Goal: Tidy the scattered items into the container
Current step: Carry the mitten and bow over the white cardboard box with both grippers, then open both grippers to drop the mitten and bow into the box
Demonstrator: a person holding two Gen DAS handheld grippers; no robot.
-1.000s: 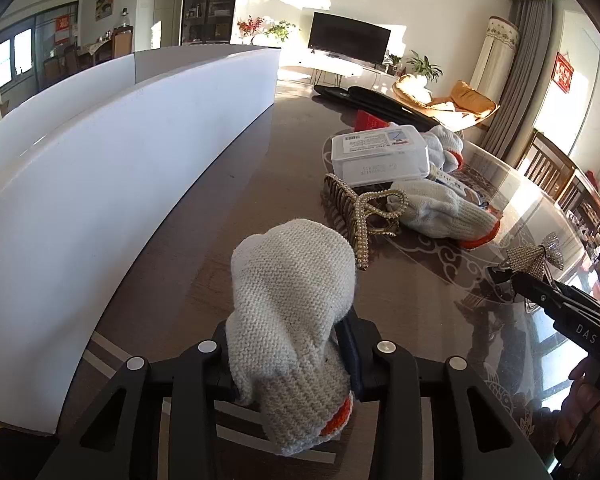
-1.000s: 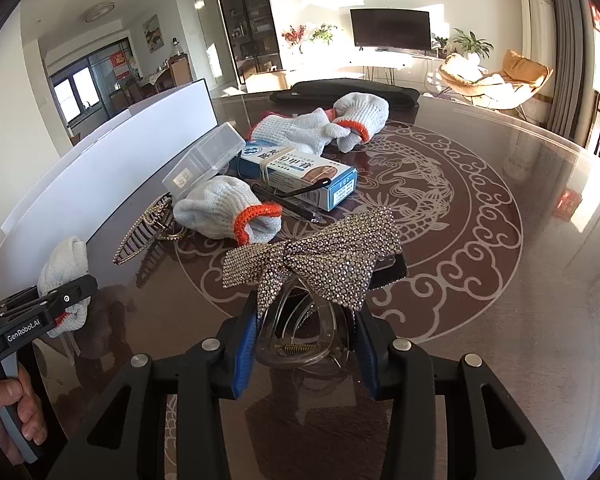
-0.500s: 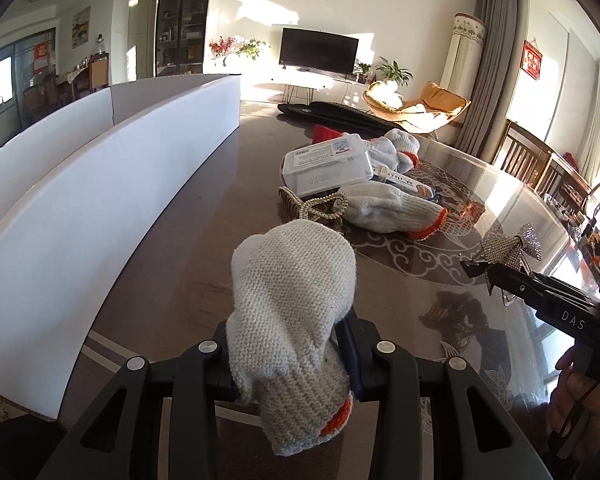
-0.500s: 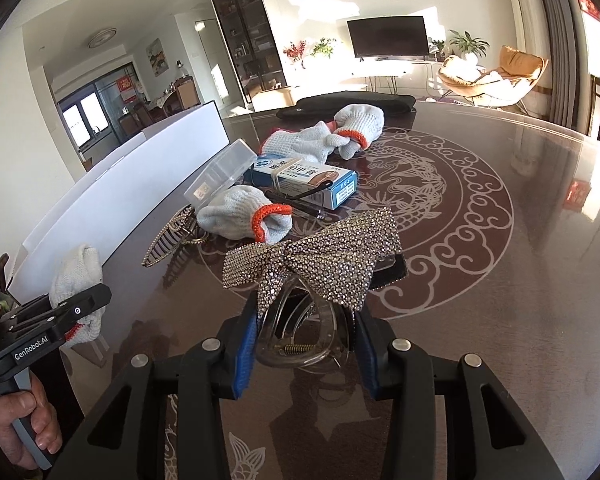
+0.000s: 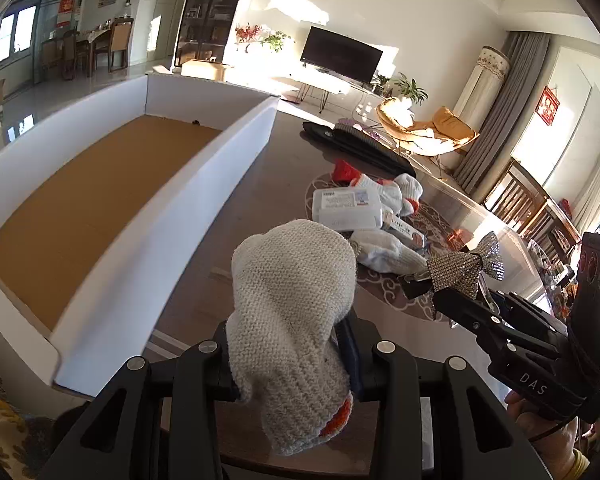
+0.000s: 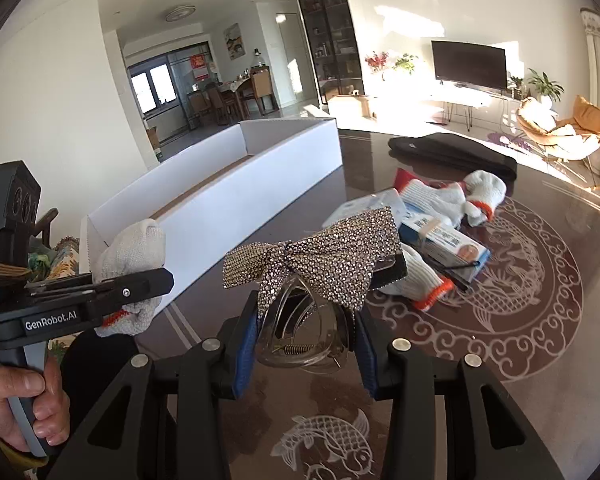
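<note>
Knitted white glove (image 5: 288,300) sat squeezed in the left gripper's (image 5: 288,364) fingers. The right gripper's (image 6: 304,344) fingers pinched a sparkly bow clip (image 6: 312,260), maybe clear plastic underneath.

I see the box (image 5: 148,216) at frame left; gloves (image 5: 384,254) and packet (image 5: 346,208) lie mid-right on the surface (image 5: 260,200).

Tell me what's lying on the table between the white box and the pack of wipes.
Nothing: in the left wrist view, only bare dark table shows between the white box and the wipes pack. The right wrist view agrees.
</note>
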